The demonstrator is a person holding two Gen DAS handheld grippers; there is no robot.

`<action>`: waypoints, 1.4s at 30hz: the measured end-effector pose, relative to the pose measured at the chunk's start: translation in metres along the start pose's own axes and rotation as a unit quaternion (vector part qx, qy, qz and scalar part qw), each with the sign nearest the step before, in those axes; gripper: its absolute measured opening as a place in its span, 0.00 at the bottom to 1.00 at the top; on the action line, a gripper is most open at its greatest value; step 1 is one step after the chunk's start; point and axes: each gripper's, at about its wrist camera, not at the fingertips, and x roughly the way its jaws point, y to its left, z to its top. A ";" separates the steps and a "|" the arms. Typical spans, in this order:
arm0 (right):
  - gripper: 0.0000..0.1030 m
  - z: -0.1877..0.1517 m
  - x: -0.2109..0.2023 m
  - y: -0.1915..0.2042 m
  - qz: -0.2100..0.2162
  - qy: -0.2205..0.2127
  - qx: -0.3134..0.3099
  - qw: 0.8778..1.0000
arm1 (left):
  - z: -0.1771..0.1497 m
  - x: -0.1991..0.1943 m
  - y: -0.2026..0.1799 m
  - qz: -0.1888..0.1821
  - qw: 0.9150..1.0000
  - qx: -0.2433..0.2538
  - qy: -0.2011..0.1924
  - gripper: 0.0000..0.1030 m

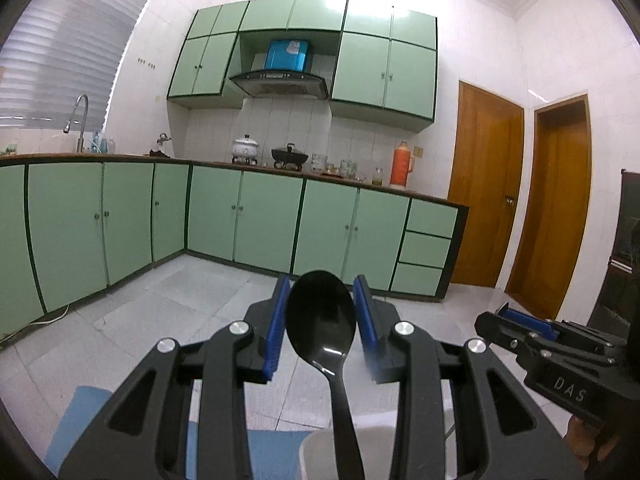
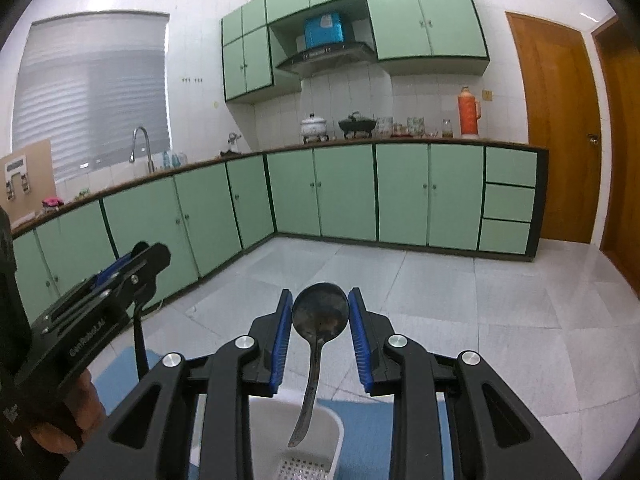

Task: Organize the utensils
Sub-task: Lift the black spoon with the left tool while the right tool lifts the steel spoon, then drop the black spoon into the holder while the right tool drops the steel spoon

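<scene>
Grippers both loaded, one spoon each. Left gripper (image 1: 320, 332): jaws part-closed, blue pads (image 1: 276, 336) clamped on the bowl edges of a black plastic spoon (image 1: 320, 320). Bowl sits upright between the fingertips, handle hangs down below the jaws toward a white container (image 1: 316, 452), whose rim is just under and slightly left of the handle. Can't tell if the handle tip is inside it or only above it.

Right gripper (image 2: 320, 332): same narrow opening, pads gripping the bowl rim of a tarnished metal spoon (image 2: 320, 314). Bowl up between the fingertips, handle drops down and slightly left; its tip is over the white slotted basket (image 2: 336, 432) directly beneath the jaws, perforated bottom visible.

Container/basket stands on a blue mat (image 2: 372, 432) on the pale tile floor, below both grippers.

Each gripper shows in the other's view: the right one is off to the right of the left one, roughly level with it, close but apart.

Ahead of both, well apart: green kitchen cabinets (image 1: 272, 224).
</scene>
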 end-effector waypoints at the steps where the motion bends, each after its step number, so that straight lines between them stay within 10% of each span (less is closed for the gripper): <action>1: 0.27 -0.005 0.002 0.000 0.000 0.003 -0.001 1.000 | -0.003 0.002 0.002 -0.001 1.000 0.002 0.004 0.30; 8: 0.27 -0.028 0.006 0.002 0.013 0.025 -0.005 1.000 | -0.026 0.002 0.008 -0.008 0.999 0.002 0.033 0.32; 16: 0.37 -0.039 -0.017 0.001 0.022 0.023 0.001 0.999 | -0.021 -0.027 0.014 -0.009 0.999 -0.004 0.031 0.56; 23: 0.74 -0.047 -0.076 0.000 -0.001 -0.008 0.010 1.000 | -0.017 -0.084 0.013 0.005 0.999 -0.003 0.035 0.85; 27: 0.95 -0.068 -0.124 -0.003 -0.024 -0.019 0.022 0.999 | -0.034 -0.122 0.012 0.019 0.997 0.006 0.080 0.90; 42: 0.94 -0.177 -0.208 -0.012 -0.057 0.115 0.072 0.989 | -0.131 -0.211 0.005 0.036 0.963 0.045 0.262 0.92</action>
